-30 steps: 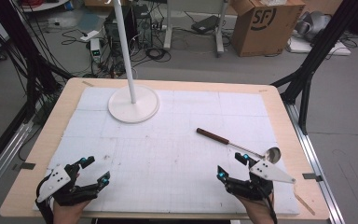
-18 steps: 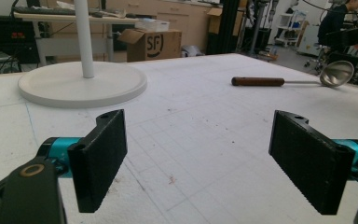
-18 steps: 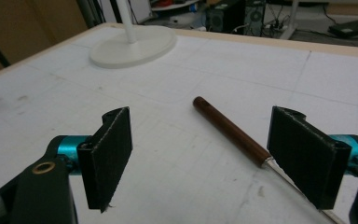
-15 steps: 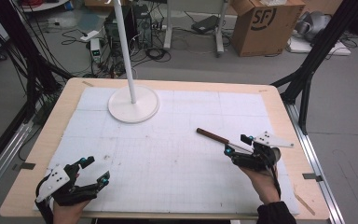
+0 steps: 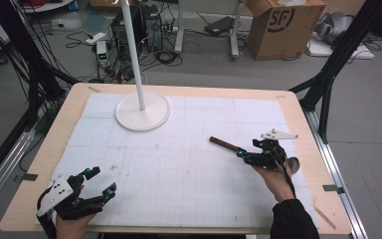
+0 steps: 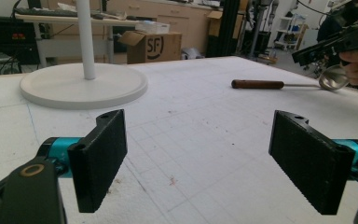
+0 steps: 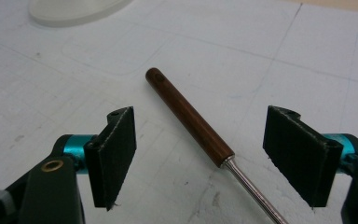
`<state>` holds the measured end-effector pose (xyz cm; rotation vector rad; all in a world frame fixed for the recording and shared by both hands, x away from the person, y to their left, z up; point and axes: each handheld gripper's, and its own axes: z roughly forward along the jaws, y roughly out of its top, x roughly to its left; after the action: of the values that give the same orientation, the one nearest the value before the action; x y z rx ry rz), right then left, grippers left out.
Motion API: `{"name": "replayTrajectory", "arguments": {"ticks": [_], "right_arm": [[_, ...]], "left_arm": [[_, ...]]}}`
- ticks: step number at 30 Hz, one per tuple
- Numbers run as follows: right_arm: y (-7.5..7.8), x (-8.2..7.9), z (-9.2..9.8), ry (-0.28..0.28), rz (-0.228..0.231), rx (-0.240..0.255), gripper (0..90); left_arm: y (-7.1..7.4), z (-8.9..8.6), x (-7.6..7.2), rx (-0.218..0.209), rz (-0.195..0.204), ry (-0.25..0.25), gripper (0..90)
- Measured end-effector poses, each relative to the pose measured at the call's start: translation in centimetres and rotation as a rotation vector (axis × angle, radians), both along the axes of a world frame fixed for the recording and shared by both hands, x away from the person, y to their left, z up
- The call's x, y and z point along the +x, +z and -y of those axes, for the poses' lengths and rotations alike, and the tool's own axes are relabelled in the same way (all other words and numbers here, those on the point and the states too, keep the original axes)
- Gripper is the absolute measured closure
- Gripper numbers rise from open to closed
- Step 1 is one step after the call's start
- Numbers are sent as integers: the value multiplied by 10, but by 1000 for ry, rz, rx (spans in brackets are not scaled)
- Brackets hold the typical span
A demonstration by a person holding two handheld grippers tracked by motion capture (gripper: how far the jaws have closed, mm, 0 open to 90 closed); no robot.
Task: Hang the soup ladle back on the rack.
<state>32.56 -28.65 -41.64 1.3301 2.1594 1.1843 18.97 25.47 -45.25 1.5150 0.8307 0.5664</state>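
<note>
The ladle (image 5: 251, 153) lay flat on the white mat (image 5: 179, 164) at the right of the high view, its brown wooden handle (image 7: 189, 116) pointing toward the upper left and its steel bowl (image 5: 293, 164) near the right edge of the bench (image 5: 45, 164). The right claw (image 5: 242, 155) hovered over the shaft where it meets the handle, jaws spread wide on either side, not touching it. At the lower left of the high view, the left claw (image 5: 101, 181) rested low over the mat, also wide and holding nothing. A white lamp base (image 5: 143, 110) stood at the upper left, well apart from the ladle.
</note>
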Motion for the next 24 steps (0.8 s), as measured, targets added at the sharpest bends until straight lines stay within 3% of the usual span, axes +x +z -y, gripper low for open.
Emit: {"name": "replayTrajectory", "arguments": {"ticks": [5,10,15,19,24], "right_arm": [[-9,12,-3,10,-26,-47,281],[-21,25,-8,17,-89,-107,304],[-30,34,-14,56,-125,-202,311],[-38,38,-18,71,-147,-239,335],[-36,41,-18,87,-174,-236,414]], "left_arm": [[0,0,0,2,-2,-4,197],[0,0,0,-3,-1,-1,197],[0,0,0,-1,0,-2,197],[0,0,0,0,0,-3,197],[0,1,0,2,-2,-6,197]]}}
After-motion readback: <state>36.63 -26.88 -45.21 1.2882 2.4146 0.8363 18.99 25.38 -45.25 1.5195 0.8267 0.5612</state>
